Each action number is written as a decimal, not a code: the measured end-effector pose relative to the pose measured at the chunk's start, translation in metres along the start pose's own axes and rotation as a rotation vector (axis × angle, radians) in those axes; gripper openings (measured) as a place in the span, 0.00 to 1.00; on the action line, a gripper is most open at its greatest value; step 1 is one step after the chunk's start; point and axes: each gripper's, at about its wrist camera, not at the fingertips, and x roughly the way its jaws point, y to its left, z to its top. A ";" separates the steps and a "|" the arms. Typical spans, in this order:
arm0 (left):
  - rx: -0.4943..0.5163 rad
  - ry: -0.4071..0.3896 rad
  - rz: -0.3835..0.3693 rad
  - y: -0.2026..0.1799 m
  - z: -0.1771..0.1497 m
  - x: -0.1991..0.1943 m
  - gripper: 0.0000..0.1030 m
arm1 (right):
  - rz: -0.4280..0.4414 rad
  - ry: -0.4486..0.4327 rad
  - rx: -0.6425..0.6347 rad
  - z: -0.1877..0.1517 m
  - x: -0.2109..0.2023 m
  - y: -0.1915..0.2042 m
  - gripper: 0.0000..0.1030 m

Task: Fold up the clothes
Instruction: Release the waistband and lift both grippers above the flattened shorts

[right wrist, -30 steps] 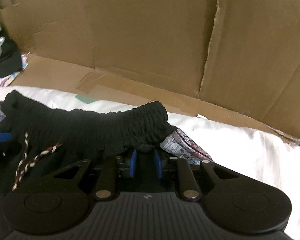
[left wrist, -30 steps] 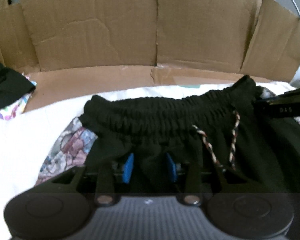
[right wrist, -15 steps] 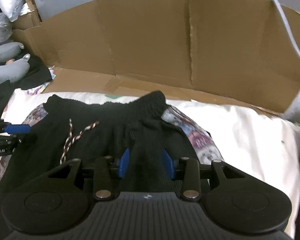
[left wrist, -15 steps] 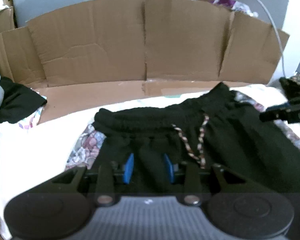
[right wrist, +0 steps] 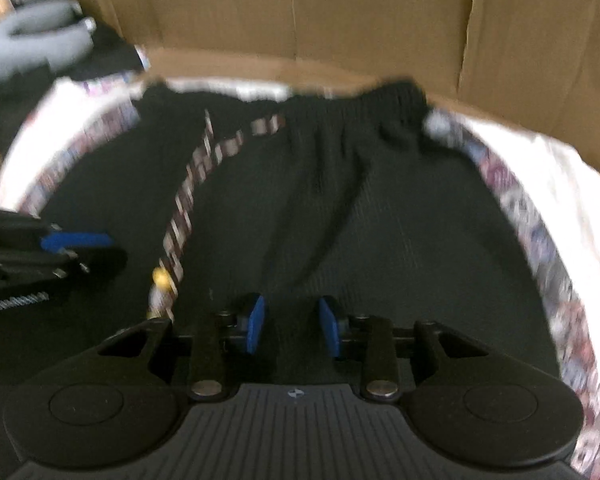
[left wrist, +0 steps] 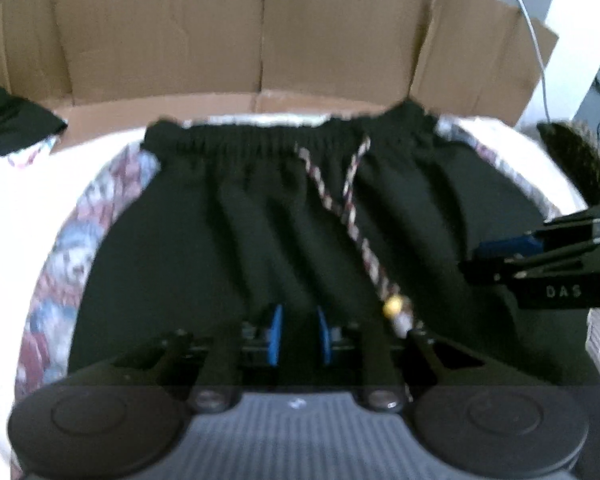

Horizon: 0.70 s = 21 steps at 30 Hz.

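Both wrist cameras look steeply down from close above the black shorts (left wrist: 260, 220), facing the cardboard wall (left wrist: 260, 32) at 12 o'clock. Both views share the waistband, the drawstring (right wrist: 188, 200) and the patterned cloth (right wrist: 540, 240) underneath.

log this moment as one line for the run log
task: fold clothes | item: black drawstring shorts flat on white bedding | left gripper: closing over shorts fabric | right gripper: closing, fabric between pads

My left gripper (left wrist: 298, 334) and right gripper (right wrist: 292, 324) drawn back from waistband (left wrist: 284, 140) to lower shorts (left wrist: 228, 240); both jaws closing; drawstring (left wrist: 352, 204) now extended.
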 end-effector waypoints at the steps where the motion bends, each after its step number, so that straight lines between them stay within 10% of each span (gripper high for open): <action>1: 0.007 -0.006 0.000 0.000 -0.005 -0.001 0.20 | -0.008 -0.001 -0.009 -0.004 -0.002 0.001 0.36; 11: -0.065 0.052 -0.081 -0.006 -0.043 -0.034 0.20 | -0.032 0.164 -0.083 -0.034 -0.047 0.008 0.36; 21: -0.112 0.006 -0.088 -0.007 -0.061 -0.145 0.33 | 0.086 0.084 -0.061 -0.018 -0.194 -0.005 0.45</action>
